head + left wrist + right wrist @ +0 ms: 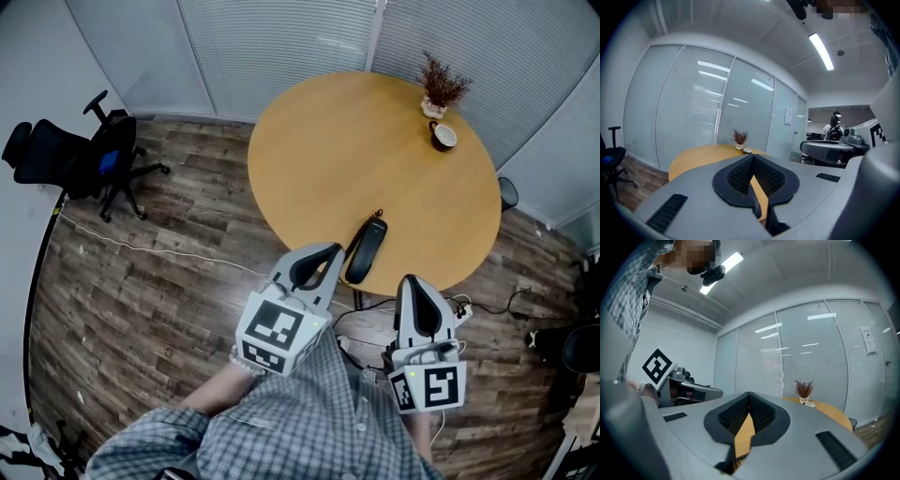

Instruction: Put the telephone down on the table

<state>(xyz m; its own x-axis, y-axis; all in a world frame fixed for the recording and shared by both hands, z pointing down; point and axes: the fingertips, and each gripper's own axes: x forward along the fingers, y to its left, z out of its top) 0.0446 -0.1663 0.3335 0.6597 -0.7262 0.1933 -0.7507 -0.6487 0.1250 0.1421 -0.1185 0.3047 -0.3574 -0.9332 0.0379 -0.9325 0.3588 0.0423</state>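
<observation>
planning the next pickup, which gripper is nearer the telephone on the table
Left. The left gripper points right beside the telephone, at its near end. The right gripper is farther away, off to its other side.

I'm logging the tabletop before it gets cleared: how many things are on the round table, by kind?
telephone: 1
cup: 1
potted plant: 1
Total: 3
</observation>
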